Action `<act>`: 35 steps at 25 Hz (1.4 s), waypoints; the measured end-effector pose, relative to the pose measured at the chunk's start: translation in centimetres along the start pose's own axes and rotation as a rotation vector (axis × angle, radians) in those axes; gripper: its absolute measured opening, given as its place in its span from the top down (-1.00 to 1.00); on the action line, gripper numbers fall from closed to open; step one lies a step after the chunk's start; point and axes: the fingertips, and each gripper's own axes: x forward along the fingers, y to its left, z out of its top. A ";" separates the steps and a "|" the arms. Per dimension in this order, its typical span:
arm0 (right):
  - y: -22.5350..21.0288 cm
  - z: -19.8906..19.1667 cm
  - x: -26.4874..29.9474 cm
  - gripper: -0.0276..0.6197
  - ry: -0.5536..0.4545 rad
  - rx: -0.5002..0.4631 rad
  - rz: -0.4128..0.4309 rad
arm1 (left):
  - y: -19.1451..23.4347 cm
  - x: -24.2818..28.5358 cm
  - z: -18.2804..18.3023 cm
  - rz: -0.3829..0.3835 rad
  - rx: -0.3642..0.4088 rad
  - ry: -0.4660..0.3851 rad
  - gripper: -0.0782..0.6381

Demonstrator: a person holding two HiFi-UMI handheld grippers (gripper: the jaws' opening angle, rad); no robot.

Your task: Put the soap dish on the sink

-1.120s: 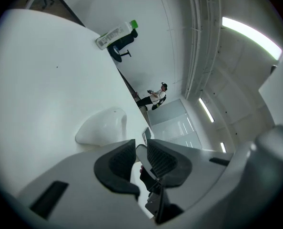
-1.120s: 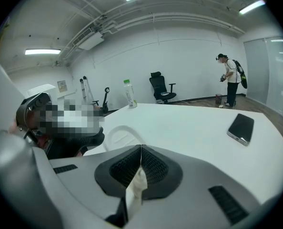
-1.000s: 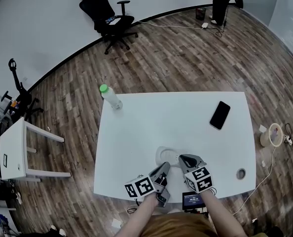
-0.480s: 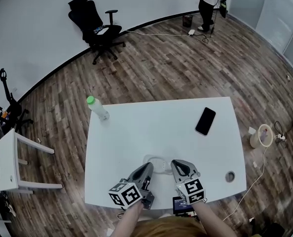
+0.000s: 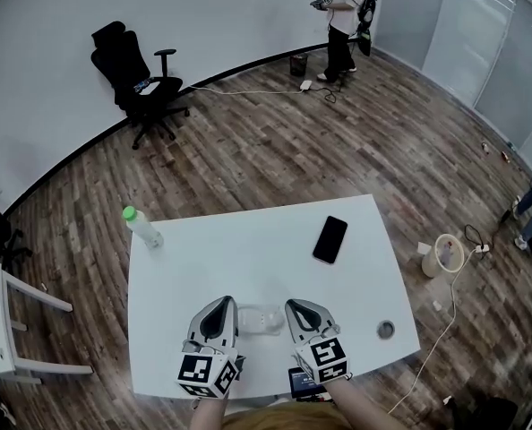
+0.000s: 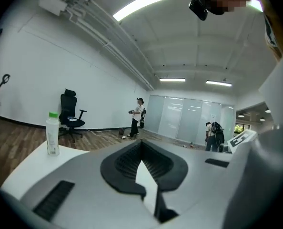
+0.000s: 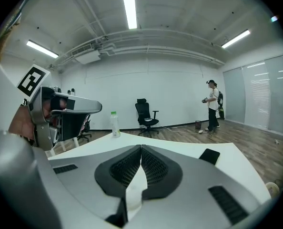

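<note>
both sets of jaws are closed tip to tip and hold nothing. the left gripper (image 5: 219,306) and the right gripper (image 5: 296,308) flank the soap dish (image 5: 261,319), which lies on the white table (image 5: 248,249) near its front edge, between them. whether either gripper's side touches the dish can't be told from the head view, and neither gripper view shows it.

what could go wrong from here:
- with the jaws shut you have no grip. nudging the dish with closed tips would likely just skid it across the smooth top, and the near edge is close — it could slide off toward you.
- pinching it between the two grippers' outer sides looks unreliable. a small, pale, slick-looking dish may twist or drop as soon as one hand drifts.
- no sink shows in any view, so the carry is probably long, and a shallow bite on the rim may let the dish tilt out.

against a second ago, the dish lay just ahead of both tips with the left gripper rolled onto its side. now the left gripper sits squarer and the two stand on either side of the dish. the head view has swung too, so the bottle (image 5: 142,227) and phone (image 5: 330,239) sit further left in it.
</note>
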 end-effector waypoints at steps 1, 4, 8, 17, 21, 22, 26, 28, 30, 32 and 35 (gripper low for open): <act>0.0 0.5 -0.3 0.89 -0.012 0.001 -0.002 | 0.0 0.0 0.3 0.001 0.013 -0.003 0.76; -0.1 2.1 -1.0 0.89 -0.056 0.013 -0.007 | 0.3 -0.1 1.0 0.025 0.039 -0.016 0.76; -1.0 3.9 -2.6 0.89 -0.120 0.088 -0.074 | 0.9 -0.9 1.2 0.059 0.017 -0.030 0.76; -1.4 9.6 -3.6 0.89 -0.255 0.092 -0.086 | 2.1 -2.3 5.1 0.172 0.143 -0.091 0.76; -2.0 10.5 -4.0 0.89 -0.274 0.095 -0.099 | 2.2 -2.5 5.9 0.186 0.166 -0.094 0.76; -2.2 10.6 -4.2 0.89 -0.277 0.092 -0.105 | 2.2 -2.5 6.0 0.186 0.177 -0.097 0.76; -2.5 11.2 -4.4 0.89 -0.271 0.047 -0.122 | 2.4 -2.3 6.6 0.200 0.204 -0.109 0.76; -2.4 11.2 -4.4 0.89 -0.268 0.036 -0.121 | 2.5 -2.4 6.8 0.205 0.212 -0.109 0.76; -2.3 10.9 -4.3 0.89 -0.261 0.039 -0.120 | 2.6 -2.5 6.8 0.209 0.218 -0.109 0.76; -2.4 10.8 -4.2 0.89 -0.248 0.037 -0.125 | 2.5 -2.6 6.8 0.210 0.217 -0.110 0.76; -2.5 11.0 -4.4 0.89 -0.236 0.019 -0.132 | 2.2 -2.5 7.1 0.206 0.220 -0.110 0.76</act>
